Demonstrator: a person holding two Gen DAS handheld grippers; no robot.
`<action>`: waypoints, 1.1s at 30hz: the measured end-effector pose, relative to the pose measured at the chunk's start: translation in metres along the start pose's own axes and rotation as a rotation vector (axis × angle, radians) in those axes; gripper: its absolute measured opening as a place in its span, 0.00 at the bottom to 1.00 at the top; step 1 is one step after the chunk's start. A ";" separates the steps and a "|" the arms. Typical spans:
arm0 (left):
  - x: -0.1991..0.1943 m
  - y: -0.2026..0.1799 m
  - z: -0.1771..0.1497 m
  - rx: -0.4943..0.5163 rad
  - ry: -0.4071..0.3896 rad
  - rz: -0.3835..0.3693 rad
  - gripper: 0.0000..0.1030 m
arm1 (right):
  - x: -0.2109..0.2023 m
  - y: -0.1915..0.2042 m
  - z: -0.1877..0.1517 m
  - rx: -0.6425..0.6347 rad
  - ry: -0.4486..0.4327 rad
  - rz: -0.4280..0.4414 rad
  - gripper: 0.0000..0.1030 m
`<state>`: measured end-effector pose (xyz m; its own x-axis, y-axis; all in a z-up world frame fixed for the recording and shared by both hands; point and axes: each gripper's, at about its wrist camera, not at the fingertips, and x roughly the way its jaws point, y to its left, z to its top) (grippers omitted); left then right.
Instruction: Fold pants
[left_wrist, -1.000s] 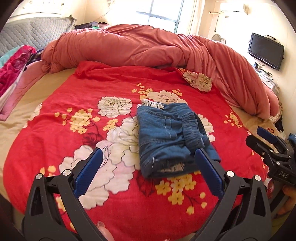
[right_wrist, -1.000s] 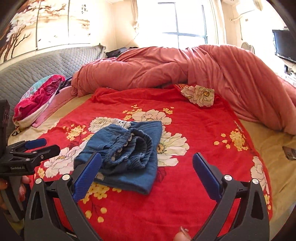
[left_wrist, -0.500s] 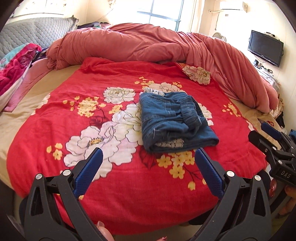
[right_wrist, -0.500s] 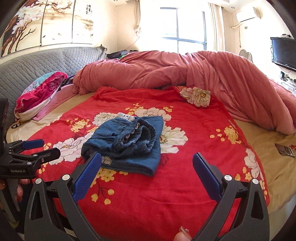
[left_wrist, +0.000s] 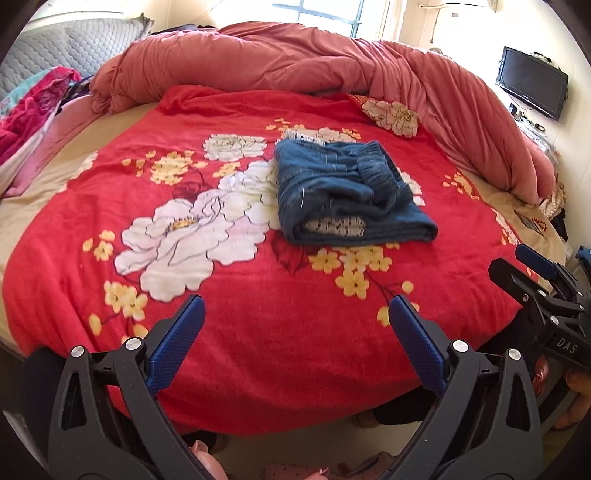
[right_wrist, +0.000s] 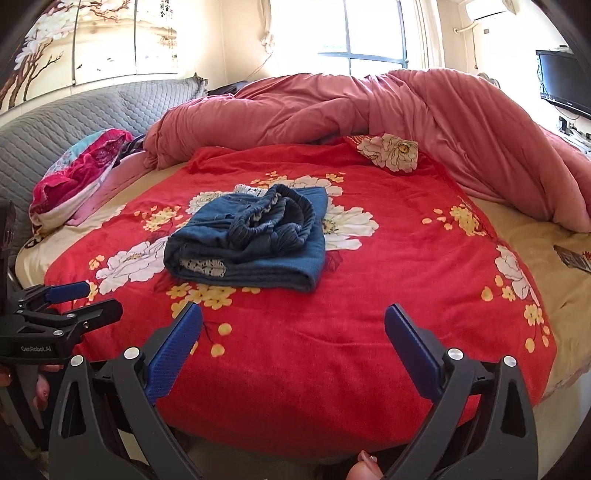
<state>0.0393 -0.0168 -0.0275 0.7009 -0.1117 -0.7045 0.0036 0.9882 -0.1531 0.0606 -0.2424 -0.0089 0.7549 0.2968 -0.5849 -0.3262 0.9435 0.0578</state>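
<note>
Right, the pants (left_wrist: 343, 199), one pair of blue denim, lie folded into a thick bundle roughly mid-bed on the red floral blanket (left_wrist: 229, 295), elastic waistband bunched on top, a bit of white patterned lining showing at the near fold and at the far edge. Nothing touches them; both tools sit well back near the bed's front edge. Left gripper (left_wrist: 295, 343): jaws spread wide, blue pads apart, holding nothing, w/ blanket visible between them. Right gripper (right_wrist: 293, 347): same, jaws wide open & empty. Each gripper also shows in the other's view, at the frame side, gripped by a hand. Round the blanket: one pink-red duvet (left_wrist: 332, 62) heaped along the far side & curving down the right; one small floral cushion (right_wrist: 391, 151) near its edge; a pile of pink/teal bedding (right_wrist: 81, 173) far left against the grey quilted headboard (right_wrist: 85, 114). One TV (left_wrist: 532, 81) on the right wall, one window (right_wrist: 369, 40) behind. No containers in view. Flat dark item on the beige sheet far right, can't tell what.
</note>
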 end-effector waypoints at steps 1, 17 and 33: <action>0.001 0.000 -0.002 0.001 -0.001 0.005 0.91 | 0.000 0.000 -0.002 -0.003 0.002 -0.004 0.95; 0.016 0.004 -0.015 -0.032 0.018 0.009 0.91 | 0.012 -0.010 -0.019 0.029 0.036 -0.045 0.95; 0.009 0.003 -0.013 -0.029 0.002 0.017 0.91 | 0.012 -0.003 -0.019 0.030 0.042 -0.031 0.95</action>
<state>0.0367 -0.0159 -0.0430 0.6993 -0.0953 -0.7084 -0.0290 0.9865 -0.1614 0.0597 -0.2446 -0.0312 0.7399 0.2611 -0.6199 -0.2849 0.9565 0.0629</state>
